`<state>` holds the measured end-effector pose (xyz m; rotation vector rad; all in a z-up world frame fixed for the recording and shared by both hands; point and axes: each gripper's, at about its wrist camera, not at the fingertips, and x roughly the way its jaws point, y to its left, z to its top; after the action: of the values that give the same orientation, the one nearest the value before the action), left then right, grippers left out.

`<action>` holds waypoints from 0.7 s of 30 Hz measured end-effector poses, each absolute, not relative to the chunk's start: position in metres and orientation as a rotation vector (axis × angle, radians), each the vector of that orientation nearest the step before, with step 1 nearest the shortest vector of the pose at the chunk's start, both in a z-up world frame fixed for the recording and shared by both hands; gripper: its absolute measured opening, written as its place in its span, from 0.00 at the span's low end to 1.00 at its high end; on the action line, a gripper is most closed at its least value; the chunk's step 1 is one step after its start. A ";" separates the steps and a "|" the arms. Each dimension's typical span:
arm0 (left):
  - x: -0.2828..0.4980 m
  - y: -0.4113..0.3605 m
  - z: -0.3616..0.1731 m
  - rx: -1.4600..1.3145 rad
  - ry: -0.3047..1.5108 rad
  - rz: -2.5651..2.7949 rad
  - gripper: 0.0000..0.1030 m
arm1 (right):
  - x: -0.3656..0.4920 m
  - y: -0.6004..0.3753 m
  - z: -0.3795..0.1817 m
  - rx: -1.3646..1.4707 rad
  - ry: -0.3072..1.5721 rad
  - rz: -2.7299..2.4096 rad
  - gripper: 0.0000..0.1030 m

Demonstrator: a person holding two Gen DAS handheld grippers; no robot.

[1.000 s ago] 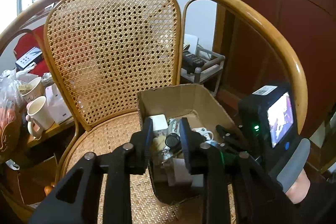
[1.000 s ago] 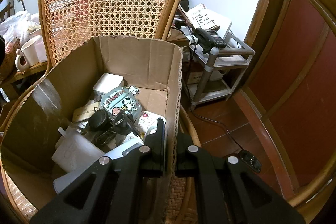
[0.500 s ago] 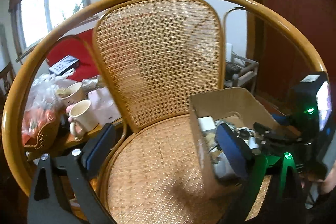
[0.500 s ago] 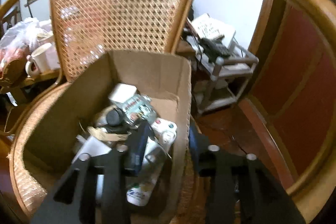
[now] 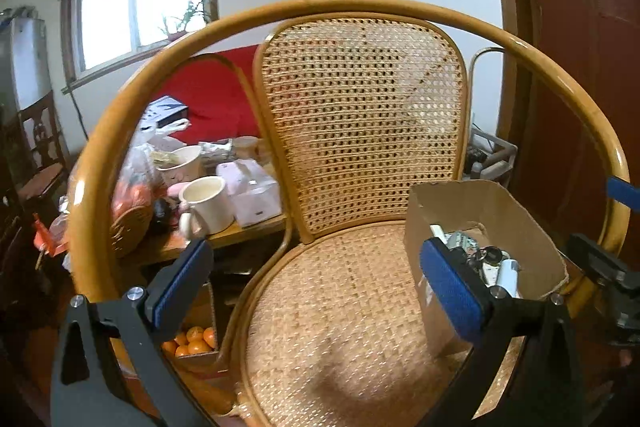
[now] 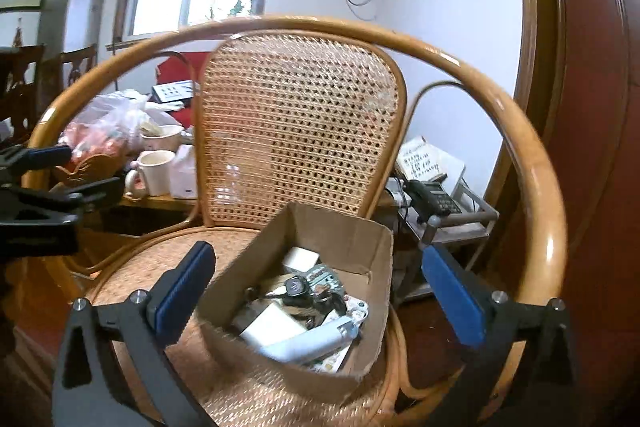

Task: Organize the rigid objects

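Holding both tools spread wide and empty, you have the left tool (image 5: 316, 283) over the chair seat (image 5: 340, 307); your right tool (image 6: 316, 291) straddles the box (image 6: 340, 239) of clutter at the seat's right edge.

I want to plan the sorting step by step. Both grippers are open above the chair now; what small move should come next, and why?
Probably lower the right gripper into the cardboard box toward the white tube lying on top. Both grippers are wide open and hold nothing, and the box, full of mixed items, sits between the right gripper's fingers. The left gripper faces mostly bare chair seat.
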<state>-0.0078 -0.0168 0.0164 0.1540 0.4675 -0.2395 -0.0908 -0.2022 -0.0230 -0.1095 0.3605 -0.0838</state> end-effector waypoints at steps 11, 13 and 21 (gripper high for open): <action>-0.041 0.002 0.004 0.179 0.449 -0.193 1.00 | -0.120 -0.211 -0.038 -0.005 0.407 -0.072 1.00; -0.044 0.000 0.002 0.193 0.446 -0.198 1.00 | -0.120 -0.217 -0.042 0.018 0.417 -0.087 1.00; -0.045 -0.002 0.000 0.201 0.427 -0.194 1.00 | -0.116 -0.224 -0.051 0.013 0.453 -0.128 1.00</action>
<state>-0.0450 -0.0017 0.0004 0.2008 0.4272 -0.1943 -0.1161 -0.2237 -0.0512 0.0126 0.4527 -0.1277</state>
